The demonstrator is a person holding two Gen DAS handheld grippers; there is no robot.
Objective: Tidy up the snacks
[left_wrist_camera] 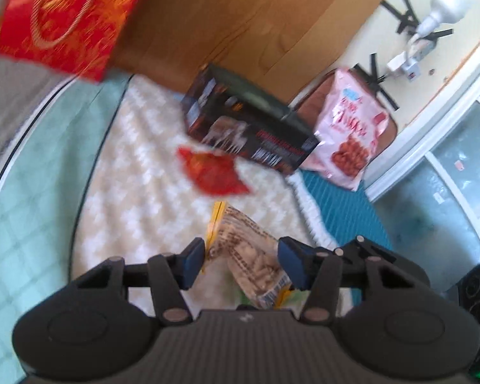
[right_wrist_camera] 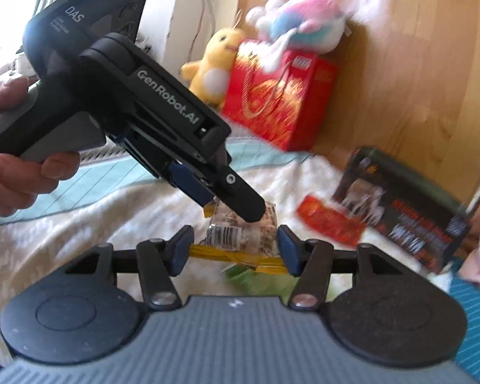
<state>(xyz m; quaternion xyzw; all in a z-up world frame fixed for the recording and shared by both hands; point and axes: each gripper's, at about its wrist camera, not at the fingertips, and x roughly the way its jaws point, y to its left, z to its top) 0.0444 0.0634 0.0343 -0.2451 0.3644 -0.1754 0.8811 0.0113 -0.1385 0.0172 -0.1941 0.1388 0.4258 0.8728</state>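
A clear yellow-edged snack bag [left_wrist_camera: 249, 256] lies on the white quilted bed cover [left_wrist_camera: 137, 172]. My left gripper [left_wrist_camera: 241, 264] is open with the bag between its blue pads, apart from them. In the right wrist view the left gripper [right_wrist_camera: 236, 204] points down onto the same bag [right_wrist_camera: 240, 230]. My right gripper [right_wrist_camera: 233, 249] is open around the bag's yellow end. A red snack packet [left_wrist_camera: 212, 172] [right_wrist_camera: 331, 220], a black box [left_wrist_camera: 249, 128] [right_wrist_camera: 406, 214] and a pink snack bag [left_wrist_camera: 348, 131] lie farther off. A green packet [right_wrist_camera: 249, 276] lies under the bag.
A red gift bag [left_wrist_camera: 70, 22] [right_wrist_camera: 278, 96] stands against the wooden headboard [left_wrist_camera: 240, 22], with a yellow plush [right_wrist_camera: 214, 64] and a pink-blue plush [right_wrist_camera: 304, 25] by it. A teal mat [left_wrist_camera: 345, 211] lies at the bed's right. A hand [right_wrist_camera: 19, 147] holds the left gripper.
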